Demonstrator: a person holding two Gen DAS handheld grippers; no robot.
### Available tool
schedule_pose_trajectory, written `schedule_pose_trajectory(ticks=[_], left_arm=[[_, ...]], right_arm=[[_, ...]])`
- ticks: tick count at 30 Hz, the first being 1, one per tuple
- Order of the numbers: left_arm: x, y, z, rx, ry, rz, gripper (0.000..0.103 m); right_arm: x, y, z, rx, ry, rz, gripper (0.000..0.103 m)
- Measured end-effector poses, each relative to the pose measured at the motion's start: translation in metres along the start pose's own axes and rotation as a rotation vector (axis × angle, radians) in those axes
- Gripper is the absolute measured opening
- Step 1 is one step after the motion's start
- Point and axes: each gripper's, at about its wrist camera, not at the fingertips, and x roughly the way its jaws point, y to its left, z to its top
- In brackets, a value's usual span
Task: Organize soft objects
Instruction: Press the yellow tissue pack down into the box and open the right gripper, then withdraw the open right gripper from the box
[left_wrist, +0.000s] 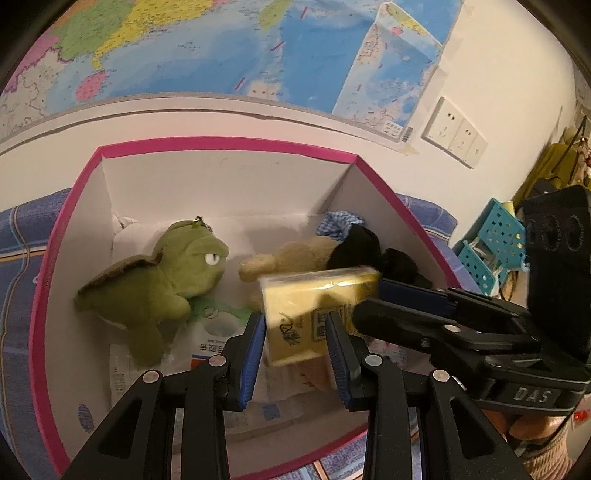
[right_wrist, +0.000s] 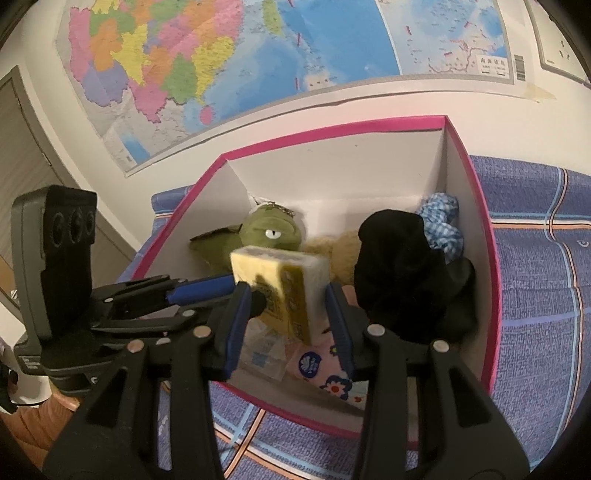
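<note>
Blue plaid bedcover (right_wrist: 535, 295) forms the working surface, and an open pink-rimmed box (left_wrist: 221, 142) stands on it.

Nearest, I have both tools meeting above the box. The right gripper (right_wrist: 288, 325) has its pads pressed on the two broad faces of a yellow tissue pack (right_wrist: 280, 288), which hangs tilted in the air over the box floor. The left gripper (left_wrist: 297, 332) comes in from the side, and its narrow-set fingers appear to pinch the same pack.

Below lie flat printed packets (left_wrist: 207, 343). Farther in, a green plush turtle (left_wrist: 155, 288) lies on the left, a tan plush (left_wrist: 299, 254) sits in the middle, and a black cloth (right_wrist: 399, 266) and a blue checked cloth (right_wrist: 441, 221) fill the right corner. A wall map (left_wrist: 221, 44) closes the view.

Hazards, as I judge them:
- **Crushing or twisting:** two grips on one soft pack may pull against each other.
- **Drop:** if either side lets go early, the pack could swing on the other pads and fall askew onto the plush toys.
- **Collision:** the tools stand close enough to knock together.
</note>
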Motion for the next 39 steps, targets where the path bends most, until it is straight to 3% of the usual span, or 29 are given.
schedule_pose_trajectory(ticks=[3, 8, 11, 14, 16, 19, 23, 28, 39], left_arm=[[-0.001, 0.001, -0.001, 0.0, -0.004, 0.012, 0.034], [-0.01, 0.0, -0.006, 0.006, -0.029, 0.044, 0.064], [-0.022, -0.002, -0.012, 0.016, -0.052, 0.07, 0.073], [-0.038, -0.006, -0.021, 0.04, -0.092, 0.109, 0.085], [-0.054, -0.01, -0.028, 0.058, -0.135, 0.136, 0.087], [-0.074, -0.015, -0.041, 0.072, -0.186, 0.168, 0.103], [-0.09, -0.021, -0.064, 0.089, -0.226, 0.226, 0.103], [-0.092, -0.017, -0.087, 0.046, -0.209, 0.307, 0.103], [-0.092, -0.031, -0.119, 0.097, -0.192, 0.345, 0.103]], right_arm=[[-0.001, 0.0, 0.0, 0.009, -0.01, -0.014, 0.046], [-0.007, 0.0, -0.003, 0.014, -0.016, -0.012, 0.047], [-0.015, 0.004, -0.009, -0.003, -0.023, -0.012, 0.059], [-0.028, 0.014, -0.016, -0.051, -0.043, -0.03, 0.062], [-0.04, 0.022, -0.023, -0.095, -0.067, -0.054, 0.07], [-0.061, 0.034, -0.037, -0.159, -0.114, -0.097, 0.087], [-0.081, 0.048, -0.06, -0.229, -0.164, -0.158, 0.096], [-0.084, 0.05, -0.083, -0.201, -0.165, -0.222, 0.096], [-0.082, 0.057, -0.113, -0.167, -0.125, -0.203, 0.096]])
